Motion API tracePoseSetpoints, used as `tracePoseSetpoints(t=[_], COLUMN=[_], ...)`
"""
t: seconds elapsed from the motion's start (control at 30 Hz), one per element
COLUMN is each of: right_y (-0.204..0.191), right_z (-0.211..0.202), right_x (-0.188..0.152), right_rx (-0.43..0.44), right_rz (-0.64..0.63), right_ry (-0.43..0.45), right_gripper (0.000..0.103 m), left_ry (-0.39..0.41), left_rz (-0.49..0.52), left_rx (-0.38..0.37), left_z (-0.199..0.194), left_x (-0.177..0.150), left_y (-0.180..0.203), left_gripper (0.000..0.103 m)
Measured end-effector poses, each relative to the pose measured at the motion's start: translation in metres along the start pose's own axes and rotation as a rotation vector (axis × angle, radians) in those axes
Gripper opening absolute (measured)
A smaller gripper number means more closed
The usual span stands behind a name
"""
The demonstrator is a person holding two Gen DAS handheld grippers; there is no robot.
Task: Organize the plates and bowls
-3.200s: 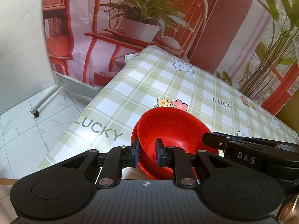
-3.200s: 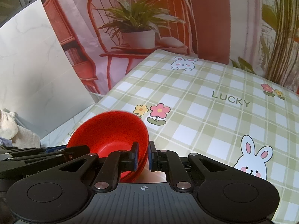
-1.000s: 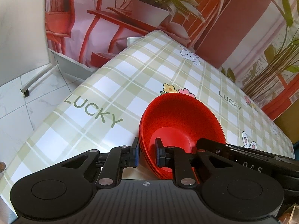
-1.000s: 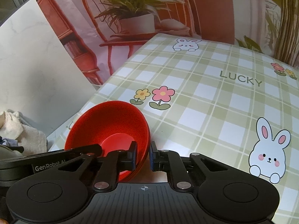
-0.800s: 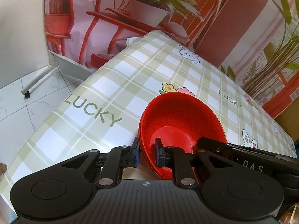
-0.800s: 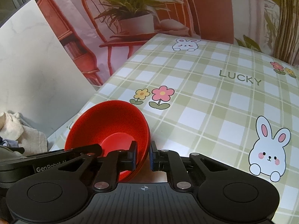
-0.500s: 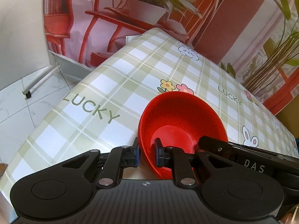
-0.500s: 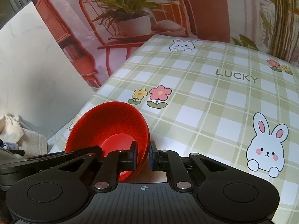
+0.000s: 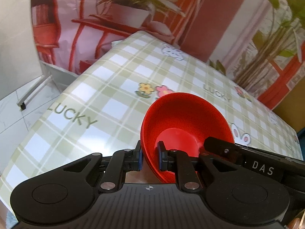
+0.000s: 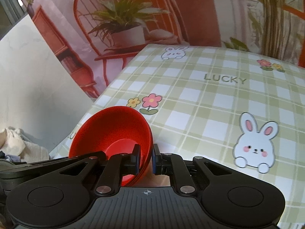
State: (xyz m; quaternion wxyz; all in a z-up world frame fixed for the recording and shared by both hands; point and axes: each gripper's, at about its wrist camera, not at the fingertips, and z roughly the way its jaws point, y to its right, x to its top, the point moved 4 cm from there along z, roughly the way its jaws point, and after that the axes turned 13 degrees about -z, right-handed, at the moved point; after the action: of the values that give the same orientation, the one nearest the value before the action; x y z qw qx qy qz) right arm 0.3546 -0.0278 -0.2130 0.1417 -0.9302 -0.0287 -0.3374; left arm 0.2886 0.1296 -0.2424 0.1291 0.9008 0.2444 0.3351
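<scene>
The left gripper [image 9: 149,157] and the right gripper [image 10: 145,158] are both nearly closed, each one pinching the rim of the red bowls [image 9: 187,126], from opposite sides. In both wrist views the rim shows several thin red edges, so this looks like a nested stack and not a single bowl.

Below them is the table [image 10: 209,103], with a green checked cloth that has rabbits, flowers and the word LUCKY. No other dishes are visible on it. The stack is tilted and seems to be lifted above the near left part of the cloth, although I cannot see its underside.

I think the risk comes from the grip. Each jaw holds only a narrow piece of rim, so if the two hands separate or turn differently, the stack can twist out. Also, an inner bowl may slide out when the tilt increases, because I cannot tell whether the pads press all the layers.
</scene>
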Motion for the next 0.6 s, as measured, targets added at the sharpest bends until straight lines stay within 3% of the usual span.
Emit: tracePoseSetpoints(t=[0.6], right_y=[0.068], right_z=[-0.069], right_x=[-0.013], right_rx=[-0.084], right_rz=[0.153], right_ry=[0.131], right_gripper=[0.011], left_ry=[0.009], left_rz=[0.201], left_rx=[-0.078], left_z=[-0.006], left_x=[-0.017], left_y=[0.087], left_gripper=[0.016])
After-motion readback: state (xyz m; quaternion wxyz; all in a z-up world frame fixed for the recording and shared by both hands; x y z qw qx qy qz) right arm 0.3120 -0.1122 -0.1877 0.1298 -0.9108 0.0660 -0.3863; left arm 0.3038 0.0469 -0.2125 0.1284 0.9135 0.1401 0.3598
